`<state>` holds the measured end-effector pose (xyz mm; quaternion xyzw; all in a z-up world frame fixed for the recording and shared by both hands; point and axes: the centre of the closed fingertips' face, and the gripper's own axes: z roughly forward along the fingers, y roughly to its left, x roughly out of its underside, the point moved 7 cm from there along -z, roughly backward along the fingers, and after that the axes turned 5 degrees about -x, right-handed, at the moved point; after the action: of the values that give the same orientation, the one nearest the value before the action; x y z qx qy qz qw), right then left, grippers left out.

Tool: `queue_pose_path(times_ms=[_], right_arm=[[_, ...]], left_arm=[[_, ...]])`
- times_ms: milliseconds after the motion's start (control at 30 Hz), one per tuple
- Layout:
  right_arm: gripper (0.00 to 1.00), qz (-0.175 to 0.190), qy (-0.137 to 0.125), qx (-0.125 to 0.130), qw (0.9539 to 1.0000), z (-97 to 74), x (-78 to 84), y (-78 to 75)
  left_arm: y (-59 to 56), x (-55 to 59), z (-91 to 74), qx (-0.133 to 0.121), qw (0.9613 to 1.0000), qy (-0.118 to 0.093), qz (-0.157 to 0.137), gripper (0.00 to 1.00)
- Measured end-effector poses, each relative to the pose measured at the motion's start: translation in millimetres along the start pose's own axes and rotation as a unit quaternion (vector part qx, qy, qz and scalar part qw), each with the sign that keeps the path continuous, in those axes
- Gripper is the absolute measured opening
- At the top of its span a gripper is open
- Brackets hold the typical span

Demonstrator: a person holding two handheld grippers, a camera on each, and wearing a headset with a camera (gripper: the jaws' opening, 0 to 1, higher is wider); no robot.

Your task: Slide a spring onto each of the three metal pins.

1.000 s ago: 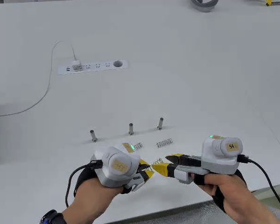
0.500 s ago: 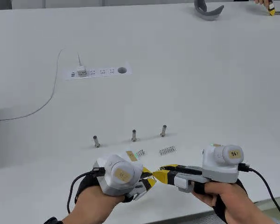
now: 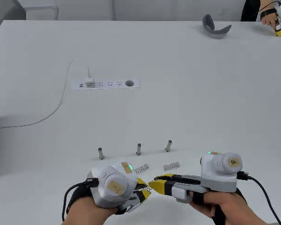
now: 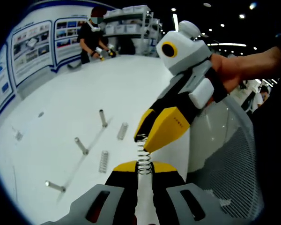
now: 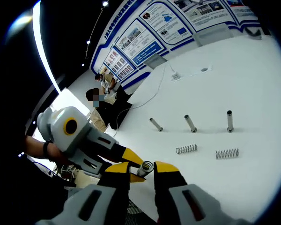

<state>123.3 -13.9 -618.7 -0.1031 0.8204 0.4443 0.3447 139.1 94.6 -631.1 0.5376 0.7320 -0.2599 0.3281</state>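
A wide white workbench (image 3: 201, 93) carries a row of three short upright metal pins (image 3: 138, 149), all bare and standing apart from one another. Well beyond the pin row lies a long white power strip (image 3: 105, 84), with a plug in it and a cable trailing away. On the near side of the pin row, two hand-held grippers with grey bodies and yellow-and-black jaws meet tip to tip above the bench: the left gripper (image 3: 141, 187) and the right gripper (image 3: 154, 181). Each has its jaws pinched on one end of a small coiled wire spring (image 4: 141, 152), which hangs between them, clear of the pins. Between the pin row and the grippers, a first loose spring (image 3: 142, 168) and a second loose spring (image 3: 171, 166) lie flat on the bench.
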Motion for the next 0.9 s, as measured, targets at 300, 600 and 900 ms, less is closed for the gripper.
queue_pose_path(times_ms=[300,600,900], right_arm=[[0.2,-0.031,0.035,-0.024,0.9986,3.6,-12.1,8.0],[0.2,-0.088,0.082,-0.036,0.9921,5.3,-30.0,13.7],[0.2,-0.149,0.137,-0.047,0.9782,16.2,-41.5,18.9]], left_arm=[[7.4,1.4,-6.9,0.001,0.9999,-0.012,0.005,0.1],[15.4,-0.6,-14.0,-0.011,0.9997,-0.023,0.007,0.1],[16.8,-5.4,-19.9,-0.015,0.9991,-0.039,0.005,0.1]])
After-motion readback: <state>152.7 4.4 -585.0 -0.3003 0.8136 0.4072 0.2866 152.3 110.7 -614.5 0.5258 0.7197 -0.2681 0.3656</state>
